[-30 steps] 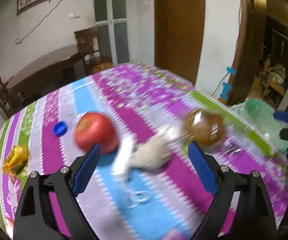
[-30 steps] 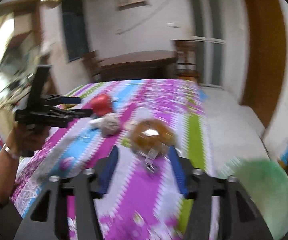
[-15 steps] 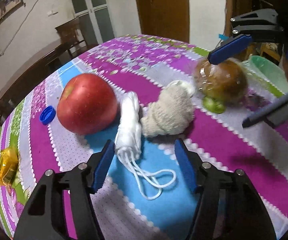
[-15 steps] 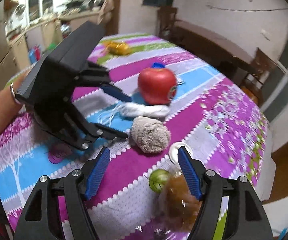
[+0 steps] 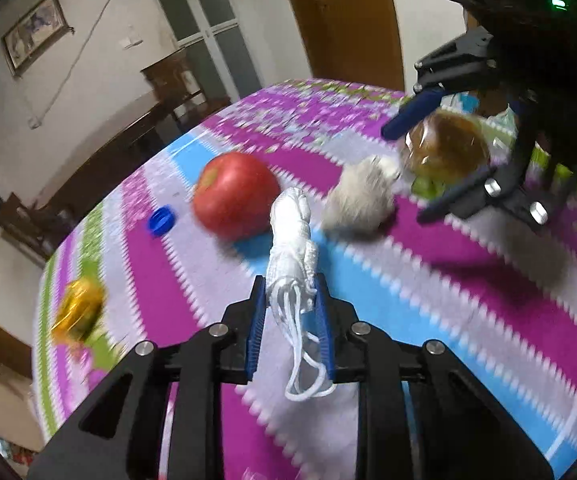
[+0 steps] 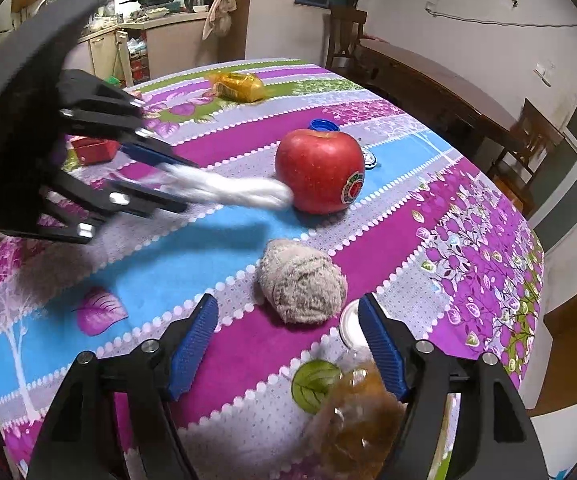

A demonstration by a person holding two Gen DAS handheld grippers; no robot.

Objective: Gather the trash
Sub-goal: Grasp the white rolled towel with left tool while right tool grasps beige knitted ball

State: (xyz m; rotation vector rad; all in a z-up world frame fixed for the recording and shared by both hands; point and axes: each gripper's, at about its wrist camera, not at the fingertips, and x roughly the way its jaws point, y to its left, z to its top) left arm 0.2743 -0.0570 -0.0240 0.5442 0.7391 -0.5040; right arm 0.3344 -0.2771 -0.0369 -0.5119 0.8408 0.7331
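Observation:
A rolled white face mask [image 5: 290, 232] with ear loops is pinched at its near end by my left gripper [image 5: 290, 296], which is shut on it. In the right wrist view the mask [image 6: 240, 192] stretches from the left gripper [image 6: 168, 184] towards a red apple [image 6: 320, 176]. My right gripper [image 6: 288, 308] hovers over the table with its jaws opening. A crumpled brown plastic wrapper [image 6: 360, 412] lies between them near the right finger, untouched by the pads. A beige woolly ball [image 6: 302, 280] sits just past the fingertips. The left wrist view shows the right gripper [image 5: 404, 174] straddling the wrapper [image 5: 444, 146].
The round table wears a striped purple, blue and green cloth [image 6: 468, 220]. On it lie a blue bottle cap [image 5: 161, 220], a gold wrapper [image 6: 238, 84], a small red box [image 6: 94, 150] and a white lid [image 6: 348, 320]. Chairs and a dark table stand behind.
My left gripper closed on the mask's near end and drew it back from the apple. My right gripper swung in and came down over the brown wrapper, its jaws widening.

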